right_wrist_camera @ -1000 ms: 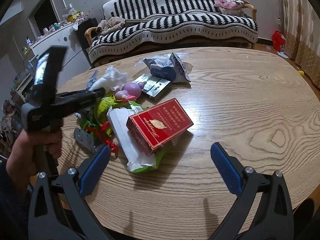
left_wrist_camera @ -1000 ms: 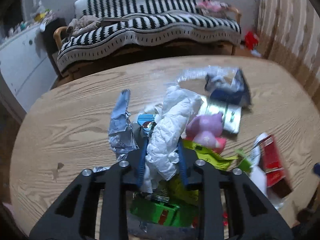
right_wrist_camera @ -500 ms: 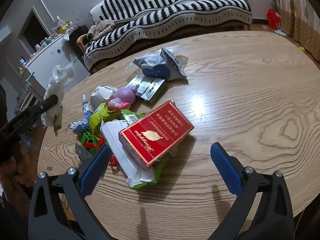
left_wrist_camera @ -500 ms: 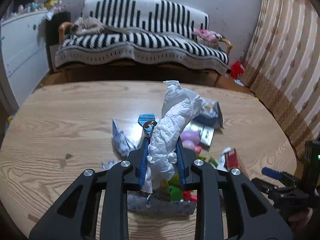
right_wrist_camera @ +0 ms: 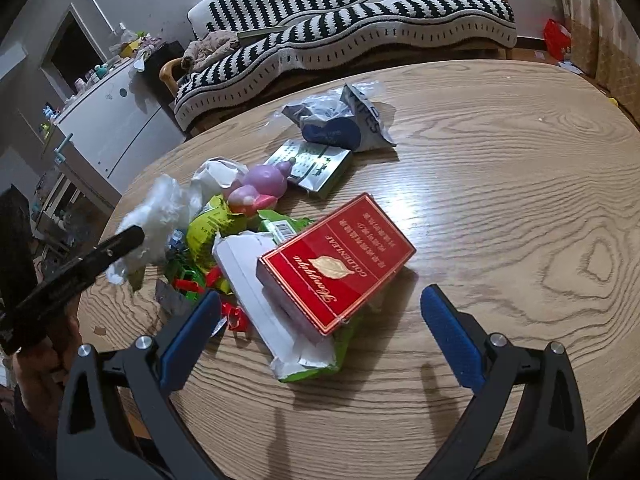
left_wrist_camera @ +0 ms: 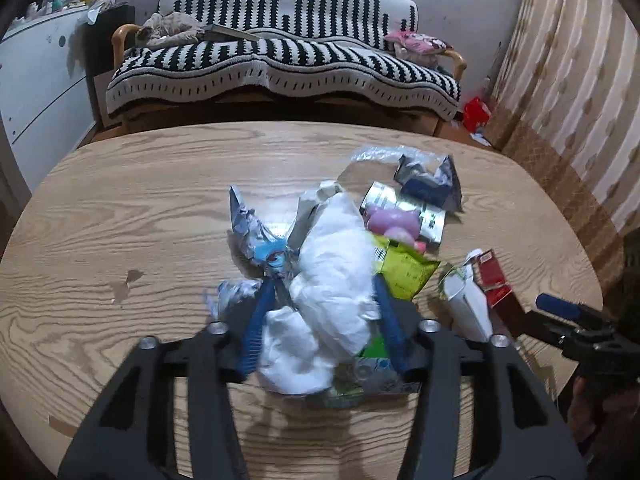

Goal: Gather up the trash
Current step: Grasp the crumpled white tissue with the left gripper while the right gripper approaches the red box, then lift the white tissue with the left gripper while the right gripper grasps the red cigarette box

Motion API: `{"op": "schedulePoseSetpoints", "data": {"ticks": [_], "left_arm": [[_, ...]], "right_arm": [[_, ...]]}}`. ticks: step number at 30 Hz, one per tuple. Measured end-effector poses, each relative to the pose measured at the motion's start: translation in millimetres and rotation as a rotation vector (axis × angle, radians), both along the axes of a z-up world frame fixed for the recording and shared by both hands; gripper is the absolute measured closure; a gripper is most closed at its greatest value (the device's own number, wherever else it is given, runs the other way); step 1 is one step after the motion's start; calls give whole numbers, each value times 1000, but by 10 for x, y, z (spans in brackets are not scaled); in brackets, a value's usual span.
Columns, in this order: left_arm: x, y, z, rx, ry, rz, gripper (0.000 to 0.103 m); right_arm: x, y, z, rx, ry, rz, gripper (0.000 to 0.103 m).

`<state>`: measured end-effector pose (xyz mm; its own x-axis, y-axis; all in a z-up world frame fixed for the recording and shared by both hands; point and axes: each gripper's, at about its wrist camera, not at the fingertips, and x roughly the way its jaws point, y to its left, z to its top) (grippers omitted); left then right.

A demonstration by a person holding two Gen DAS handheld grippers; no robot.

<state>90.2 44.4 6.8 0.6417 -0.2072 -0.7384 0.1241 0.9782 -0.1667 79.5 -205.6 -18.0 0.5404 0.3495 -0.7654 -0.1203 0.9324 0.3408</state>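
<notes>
A striped sofa [left_wrist_camera: 280, 52] stands against the far wall, beyond a big oval wooden table [left_wrist_camera: 120, 208]. A white cabinet [right_wrist_camera: 116, 120] stands at the far left and a patterned curtain [left_wrist_camera: 568, 100] hangs at the right.

The trash lies in a loose heap on the table, left of the middle as the right wrist camera sees it. Biggest in the heap is a red box [right_wrist_camera: 336, 260] with a gold leaf on it. It rests tilted on a torn white carton [right_wrist_camera: 260, 296], at the near right side of the heap. At the far end lies a crumpled grey and blue bag [right_wrist_camera: 344, 124], with a flat silver packet [right_wrist_camera: 316, 164] just near of it. A pink toy [right_wrist_camera: 260, 188] sits beside that packet, touching a yellow-green wrapper [right_wrist_camera: 208, 232]. A crushed silver and blue wrapper [left_wrist_camera: 256, 240] lies at the left edge of the heap.

The left gripper [left_wrist_camera: 324, 312] hangs over the near left of the heap. Its jaws are opening, with a crumpled white tissue [left_wrist_camera: 336, 280] between the blue pads; the blur hides whether the pads touch it.

The right gripper [right_wrist_camera: 320, 320] stands wide apart and holds nothing. The near corner of the red box lies between its blue fingers [right_wrist_camera: 452, 336], clear of both.
</notes>
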Motion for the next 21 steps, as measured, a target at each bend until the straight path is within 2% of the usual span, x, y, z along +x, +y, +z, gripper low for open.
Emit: {"op": "schedulePoseSetpoints", "data": {"ticks": [1,2,7,9,11,12,13,14,15,16,17,18,21], "left_arm": [[-2,1,-12,6,4,-3,72],[1,-8,-29,17,11,-9,78],[-40,10,9,28,-10,3,83],[-81,60,97,4,-34,11,83],[-153,167,252,-79,-76,18,80],[-167,207,295,-109,-89,26,67],[-189,272,354,-161,-109,41,34],[-202,309,379,-188,-124,54,30],[-192,298,378,-174,-121,51,40],[-170,257,356,-140,-108,41,78],[-145,221,329,-102,-92,40,98],[-122,204,287,-77,-72,43,103],[-98,211,208,-53,-44,49,103]], "right_arm": [[0,11,2,-2,-3,2,6],[2,23,5,-4,-5,2,6],[8,43,7,-4,-7,9,6],[-2,37,27,-8,-16,8,6],[-8,10,52,-7,-26,4,6],[-8,-8,59,-1,-27,0,6],[-2,-28,58,6,-26,-5,6],[8,-48,48,14,-19,-10,6],[16,-58,35,19,-12,-11,6],[22,-64,20,23,-5,-11,6],[15,-57,19,22,-3,-10,6],[8,-50,20,17,-5,-9,6],[-4,-29,28,10,-9,-1,6]]}}
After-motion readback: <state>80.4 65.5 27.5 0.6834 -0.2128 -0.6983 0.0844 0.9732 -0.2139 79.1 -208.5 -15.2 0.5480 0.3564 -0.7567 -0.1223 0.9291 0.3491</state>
